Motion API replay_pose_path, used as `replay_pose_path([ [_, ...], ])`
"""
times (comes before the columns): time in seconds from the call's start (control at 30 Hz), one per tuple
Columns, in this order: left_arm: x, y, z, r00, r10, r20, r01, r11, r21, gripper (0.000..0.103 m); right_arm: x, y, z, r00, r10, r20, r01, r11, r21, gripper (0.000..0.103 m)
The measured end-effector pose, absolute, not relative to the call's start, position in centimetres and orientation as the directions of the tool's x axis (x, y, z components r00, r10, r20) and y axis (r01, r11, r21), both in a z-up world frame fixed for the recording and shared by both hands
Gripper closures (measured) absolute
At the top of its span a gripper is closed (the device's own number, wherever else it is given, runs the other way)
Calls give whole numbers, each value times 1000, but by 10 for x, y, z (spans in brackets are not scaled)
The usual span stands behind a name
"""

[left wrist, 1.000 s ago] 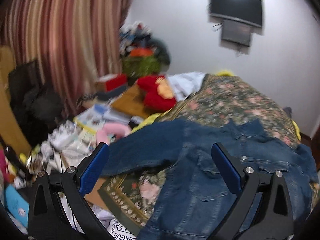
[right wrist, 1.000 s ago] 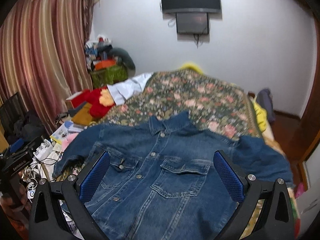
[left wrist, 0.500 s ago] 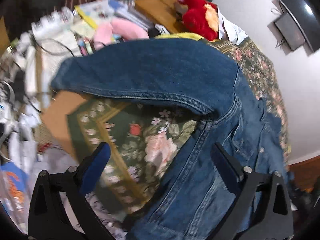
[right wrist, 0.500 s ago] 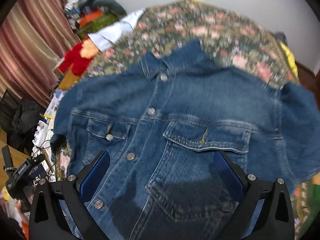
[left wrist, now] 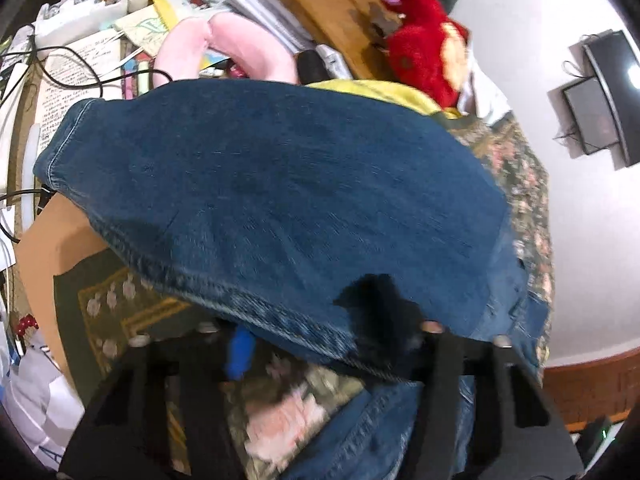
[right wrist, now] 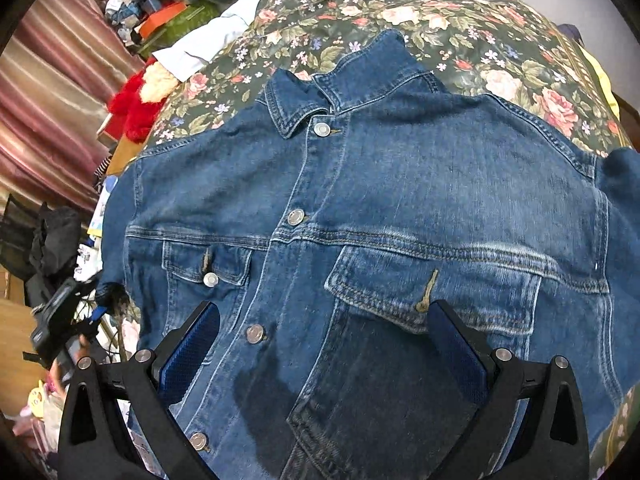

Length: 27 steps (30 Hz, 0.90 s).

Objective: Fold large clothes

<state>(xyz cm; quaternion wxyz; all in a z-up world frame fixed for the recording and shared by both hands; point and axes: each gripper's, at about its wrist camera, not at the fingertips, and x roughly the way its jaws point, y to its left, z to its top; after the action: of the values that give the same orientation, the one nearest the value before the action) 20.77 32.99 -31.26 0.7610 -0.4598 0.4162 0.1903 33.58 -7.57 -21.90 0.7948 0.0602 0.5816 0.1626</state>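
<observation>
A blue denim jacket (right wrist: 360, 208) lies face up, buttoned, on a floral bedspread (right wrist: 440, 20). Its left sleeve (left wrist: 260, 184) hangs over the bed's side and fills the left wrist view. My left gripper (left wrist: 320, 340) is open with its fingers straddling the sleeve's lower seam near the armpit; the image is blurred there. It also shows small at the jacket's left edge in the right wrist view (right wrist: 100, 308). My right gripper (right wrist: 320, 344) is open and empty, just above the jacket's front between the chest pockets.
Beside the bed lie papers, cables, a pink cushion (left wrist: 224, 48), a red plush toy (left wrist: 424, 48) and a brown board (left wrist: 340, 12). A curtain (right wrist: 48, 80) hangs on the left. A screen (left wrist: 600, 96) is mounted on the far wall.
Both grippers have dropped closer to the jacket. My left gripper has moved in onto the sleeve's seam; my right has lowered over the chest.
</observation>
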Motion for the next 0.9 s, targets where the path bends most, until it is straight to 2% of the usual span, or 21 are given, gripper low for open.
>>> replay_pose_path([
  [0.03,209,331,-312,569,-61,-820,-690,507,-516,75,334,-77,-218,274,330,-903,-187,940,286,0],
  [0.13,219,324,-284,505,121,-855,-727,594,-345,91,327,-82,-211,294,327,-898,-187,941,282,0],
  [0.23,239,290,-229,495,384,-780,-700,708,-96,93,320,-94,-198,336,314,-888,-182,947,266,0],
  [0.33,256,252,-181,582,453,-675,-617,787,-5,95,315,-110,-183,374,318,-871,-165,947,275,0],
  [0.4,268,219,-155,660,405,-633,-521,854,3,95,312,-122,-173,399,326,-857,-152,945,288,0],
  [0.5,285,179,-148,714,238,-658,-372,926,-69,95,303,-142,-158,444,335,-831,-126,942,312,0],
  [0.67,308,117,-196,623,76,-778,-234,968,-92,95,282,-176,-142,498,341,-797,-84,934,347,0],
  [0.77,305,101,-234,528,68,-846,-236,969,-70,94,269,-199,-136,519,328,-789,-59,935,350,0],
  [0.8,302,99,-244,497,65,-865,-236,970,-62,90,264,-207,-134,527,318,-788,-50,938,344,0],
  [0.83,298,98,-253,463,57,-885,-232,971,-59,80,260,-214,-133,534,306,-788,-44,941,335,0],
  [0.87,292,98,-260,433,30,-901,-221,972,-74,74,255,-223,-130,546,286,-787,-38,947,318,0],
  [0.9,286,95,-264,424,0,-906,-212,972,-99,62,252,-229,-128,554,274,-786,-33,951,308,0],
])
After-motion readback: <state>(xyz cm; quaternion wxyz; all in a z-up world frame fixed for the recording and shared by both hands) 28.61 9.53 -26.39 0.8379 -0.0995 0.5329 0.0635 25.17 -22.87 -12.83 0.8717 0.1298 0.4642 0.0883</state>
